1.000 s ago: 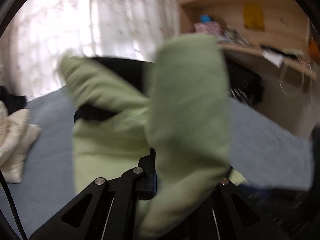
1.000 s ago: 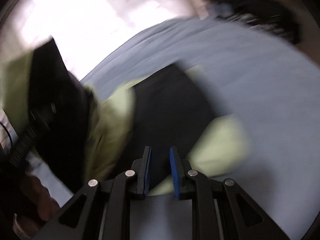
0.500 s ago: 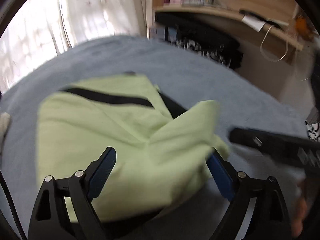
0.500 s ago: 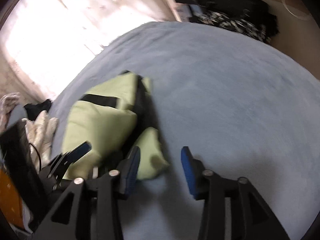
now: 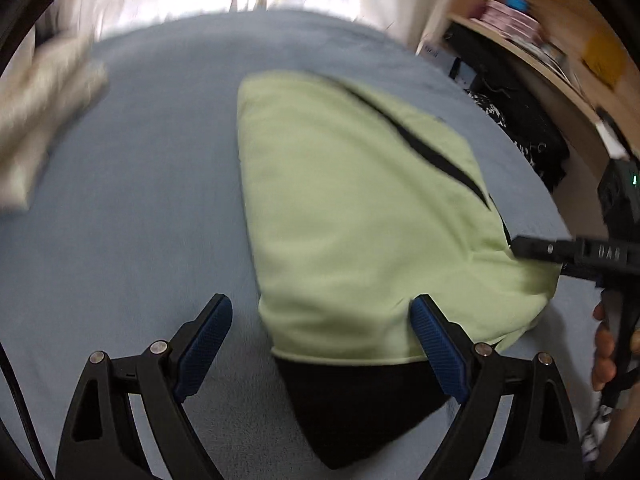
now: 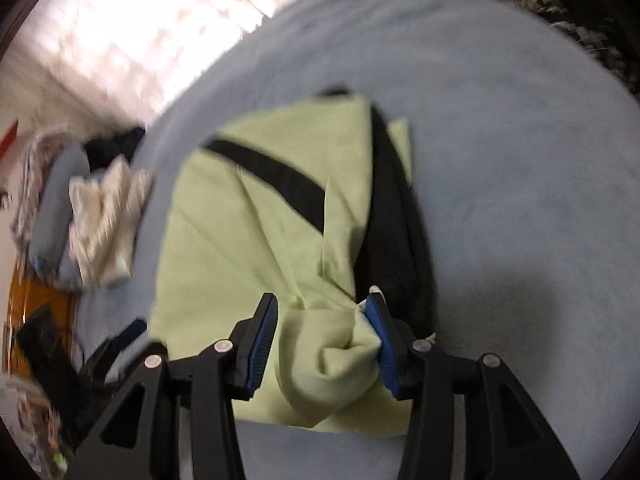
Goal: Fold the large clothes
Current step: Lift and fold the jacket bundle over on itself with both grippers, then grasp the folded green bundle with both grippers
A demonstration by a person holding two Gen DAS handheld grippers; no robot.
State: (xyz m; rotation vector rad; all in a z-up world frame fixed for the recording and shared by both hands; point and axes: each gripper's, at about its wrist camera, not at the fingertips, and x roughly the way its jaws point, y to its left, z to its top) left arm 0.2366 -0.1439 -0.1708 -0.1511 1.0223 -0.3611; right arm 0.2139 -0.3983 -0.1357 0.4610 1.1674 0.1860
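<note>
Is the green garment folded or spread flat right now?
Folded: the green garment lies doubled over on the grey bed, black layers showing beneath its edges, with one corner still bunched up nearest the camera.

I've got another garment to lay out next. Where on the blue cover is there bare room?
Bare blue cover lies right of the green garment in the right wrist view, up to the dark patterned pile. Crowded on the other side: cream clothes.

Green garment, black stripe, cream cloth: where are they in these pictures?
Green garment (image 5: pixel 360 216): left wrist view, middle of its top layer.
Black stripe (image 6: pixel 276 180): right wrist view, midway along the band.
Cream cloth (image 6: pixel 106 220): right wrist view, centre of the bundle.
</note>
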